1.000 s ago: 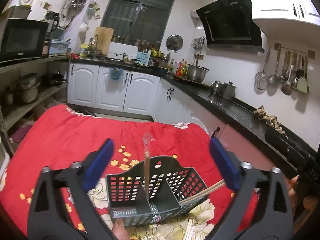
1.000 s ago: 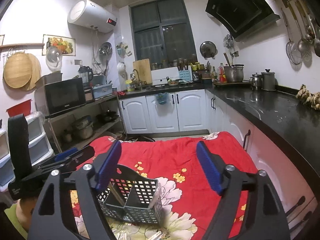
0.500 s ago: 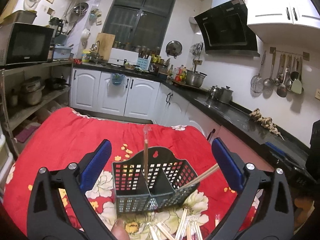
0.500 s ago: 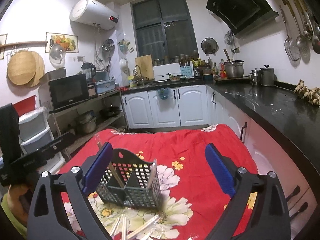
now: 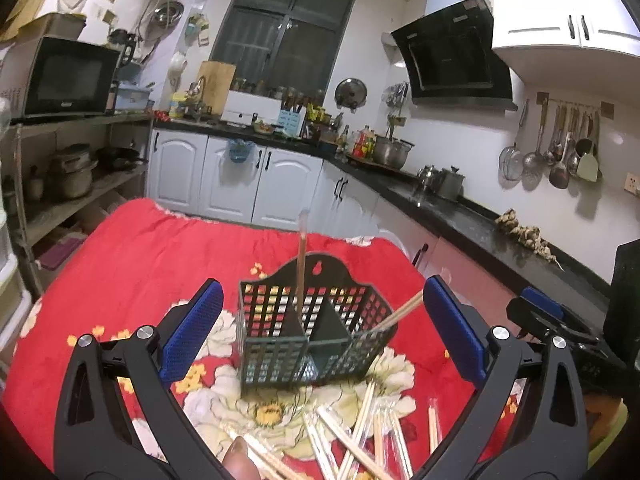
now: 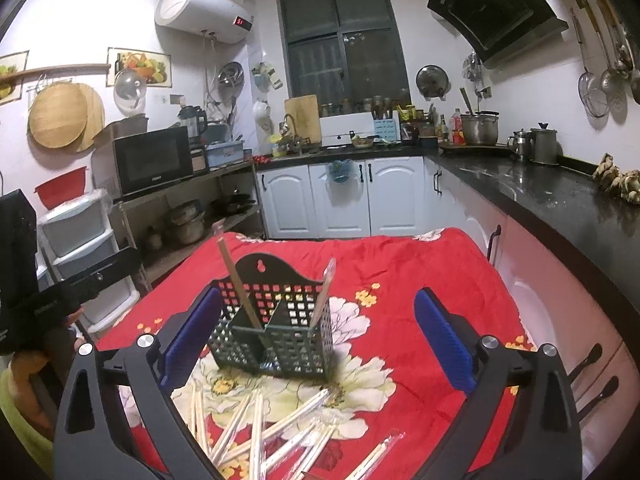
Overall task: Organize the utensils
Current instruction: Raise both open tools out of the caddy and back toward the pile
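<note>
A dark perforated utensil basket with two compartments stands on the red flowered cloth. A wrapped pair of chopsticks stands upright in its left compartment, and another leans out of the right one. Several wrapped chopstick pairs lie loose on the cloth in front of the basket. My left gripper is open and empty, held back from the basket. My right gripper is open and empty, also short of the basket.
The red cloth covers a table. A black counter with pots runs along the right. Shelves with a microwave stand on the left. The right gripper shows in the left wrist view.
Both grippers have drawn back and up from the basket. The loose chopsticks in front of the basket have come into view. The basket and its chopsticks have not moved.
</note>
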Demonstrator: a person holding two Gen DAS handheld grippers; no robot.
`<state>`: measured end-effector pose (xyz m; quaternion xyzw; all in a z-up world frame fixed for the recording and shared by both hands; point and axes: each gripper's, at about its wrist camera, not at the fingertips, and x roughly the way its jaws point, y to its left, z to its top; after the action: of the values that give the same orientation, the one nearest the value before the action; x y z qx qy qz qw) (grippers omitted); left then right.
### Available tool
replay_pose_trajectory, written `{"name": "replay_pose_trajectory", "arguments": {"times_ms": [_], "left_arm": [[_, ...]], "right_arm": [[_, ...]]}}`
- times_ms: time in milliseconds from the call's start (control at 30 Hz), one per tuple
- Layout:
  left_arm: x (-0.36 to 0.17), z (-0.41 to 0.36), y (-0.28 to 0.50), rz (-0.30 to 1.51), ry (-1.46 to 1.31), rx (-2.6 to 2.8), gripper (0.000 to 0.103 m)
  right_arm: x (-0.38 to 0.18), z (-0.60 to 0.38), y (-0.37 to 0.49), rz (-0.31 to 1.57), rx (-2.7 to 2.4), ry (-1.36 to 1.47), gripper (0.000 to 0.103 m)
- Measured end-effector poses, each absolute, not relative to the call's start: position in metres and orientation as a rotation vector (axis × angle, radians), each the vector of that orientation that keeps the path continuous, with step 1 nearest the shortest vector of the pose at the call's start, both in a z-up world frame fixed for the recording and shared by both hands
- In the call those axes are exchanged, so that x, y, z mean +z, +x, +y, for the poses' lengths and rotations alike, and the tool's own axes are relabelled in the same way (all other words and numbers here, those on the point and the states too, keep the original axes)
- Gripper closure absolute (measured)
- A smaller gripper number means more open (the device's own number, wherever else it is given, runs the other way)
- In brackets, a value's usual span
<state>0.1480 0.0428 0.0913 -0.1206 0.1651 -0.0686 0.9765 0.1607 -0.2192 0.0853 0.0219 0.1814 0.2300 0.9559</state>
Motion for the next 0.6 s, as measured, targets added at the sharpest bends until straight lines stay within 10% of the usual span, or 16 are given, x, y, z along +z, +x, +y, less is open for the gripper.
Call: {"name": "replay_pose_trajectory", "arguments": {"times_ms": [600], "left_arm": [[0.057,0.054,0.134,0.416,-0.266,-0.12,0.011]], "right_arm": [[0.055,-0.207,0.143,0.446,0.481,-0.013,0.009]]}}
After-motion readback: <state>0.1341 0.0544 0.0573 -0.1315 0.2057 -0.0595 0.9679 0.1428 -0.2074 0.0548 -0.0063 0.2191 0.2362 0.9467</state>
